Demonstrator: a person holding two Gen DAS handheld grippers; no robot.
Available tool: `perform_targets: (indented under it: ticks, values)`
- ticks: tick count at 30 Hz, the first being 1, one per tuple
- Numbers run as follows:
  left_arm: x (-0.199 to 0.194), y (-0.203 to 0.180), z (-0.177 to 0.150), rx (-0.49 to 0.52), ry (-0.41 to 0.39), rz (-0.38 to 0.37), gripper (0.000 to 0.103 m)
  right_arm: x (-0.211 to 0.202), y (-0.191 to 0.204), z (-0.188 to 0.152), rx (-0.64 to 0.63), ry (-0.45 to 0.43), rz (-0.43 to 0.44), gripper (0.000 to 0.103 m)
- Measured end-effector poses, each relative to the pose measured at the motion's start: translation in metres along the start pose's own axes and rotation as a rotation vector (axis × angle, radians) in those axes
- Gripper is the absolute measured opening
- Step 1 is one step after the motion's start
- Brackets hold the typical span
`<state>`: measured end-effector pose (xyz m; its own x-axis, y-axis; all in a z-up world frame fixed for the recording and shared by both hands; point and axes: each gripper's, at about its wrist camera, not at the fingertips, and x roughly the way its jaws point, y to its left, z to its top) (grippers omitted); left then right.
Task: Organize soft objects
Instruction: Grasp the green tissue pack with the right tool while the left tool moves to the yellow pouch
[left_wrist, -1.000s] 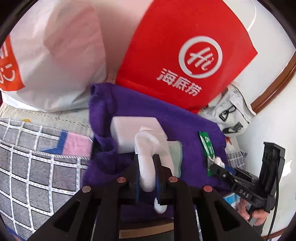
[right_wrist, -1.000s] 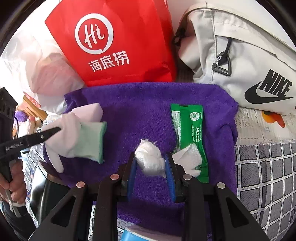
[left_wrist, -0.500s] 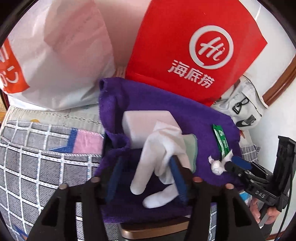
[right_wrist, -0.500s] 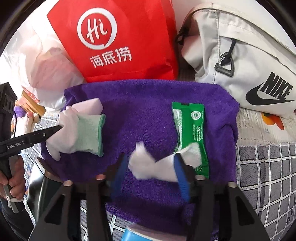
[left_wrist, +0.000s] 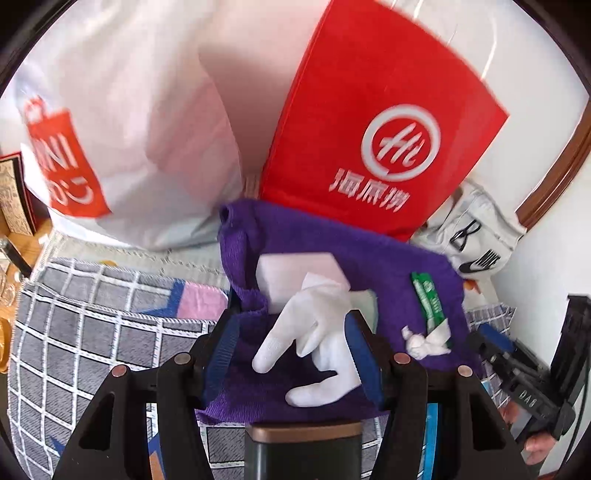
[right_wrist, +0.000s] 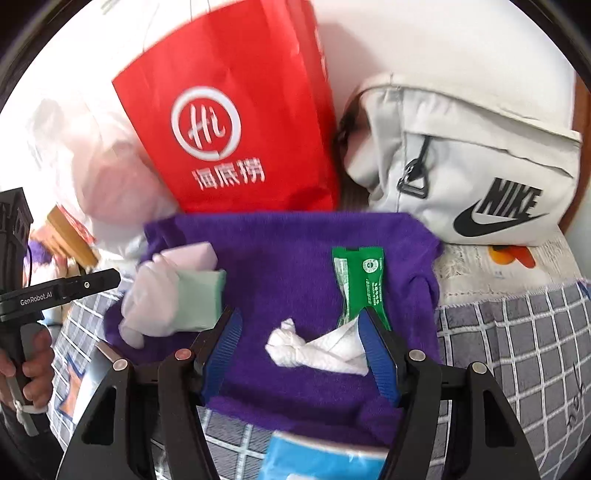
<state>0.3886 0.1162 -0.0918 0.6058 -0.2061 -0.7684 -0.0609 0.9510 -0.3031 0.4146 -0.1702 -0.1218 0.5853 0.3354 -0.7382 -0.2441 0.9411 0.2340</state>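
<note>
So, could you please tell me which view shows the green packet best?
The right wrist view: the green packet lies near the frame's middle on the purple towel, large enough to show its white print, with only its lower end hidden by the tissue. The left wrist view shows it small, off to the right.

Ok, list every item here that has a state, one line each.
left hand-held gripper: jaws opening, glove lies loose between them
right hand-held gripper: jaws opening, tissue loose between them
white glove: limp on towel
tissue: crumpled
purple towel: spread flat
green sachet: sealed, lying flat
</note>
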Motion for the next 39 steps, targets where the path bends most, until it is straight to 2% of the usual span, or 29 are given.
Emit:
perform_targets:
  ticks: [4,7,14,16,17,20,22,28,38,39]
  values:
    - [-0.025,-0.004,-0.004,-0.009,-0.024,-0.011,0.057,-0.014,0.006,-0.012,0.003,0.043,-0.024,0.065]
    - [-0.046,-0.006,-0.013,-0.014,-0.027,-0.037,0.057,-0.035,0.014,-0.027,-0.012,0.041,-0.046,0.065]
    - [-0.092,-0.011,-0.056,0.023,-0.042,-0.019,0.057,-0.093,0.039,-0.078,-0.054,0.029,0.028,0.065]
    - [-0.102,-0.009,-0.072,-0.005,-0.038,-0.036,0.057,-0.107,0.045,-0.094,-0.068,0.027,0.028,0.065]
    - [-0.105,-0.008,-0.081,-0.031,-0.033,-0.051,0.057,-0.115,0.048,-0.105,-0.072,0.026,0.025,0.064]
    - [-0.114,-0.010,-0.108,-0.050,-0.026,-0.085,0.057,-0.125,0.054,-0.129,-0.084,0.032,0.028,0.050]
    - [-0.118,-0.009,-0.127,-0.052,-0.021,-0.066,0.057,-0.127,0.058,-0.149,-0.095,0.057,0.031,0.040]
    - [-0.129,0.001,-0.178,-0.065,-0.022,-0.011,0.057,-0.120,0.066,-0.188,-0.120,0.109,0.062,0.040]
    - [-0.123,0.031,-0.220,-0.126,0.027,-0.002,0.057,-0.081,0.082,-0.205,-0.198,0.135,-0.016,0.039]
    - [-0.122,0.033,-0.222,-0.128,0.032,-0.002,0.057,-0.081,0.083,-0.205,-0.205,0.122,-0.023,0.033]
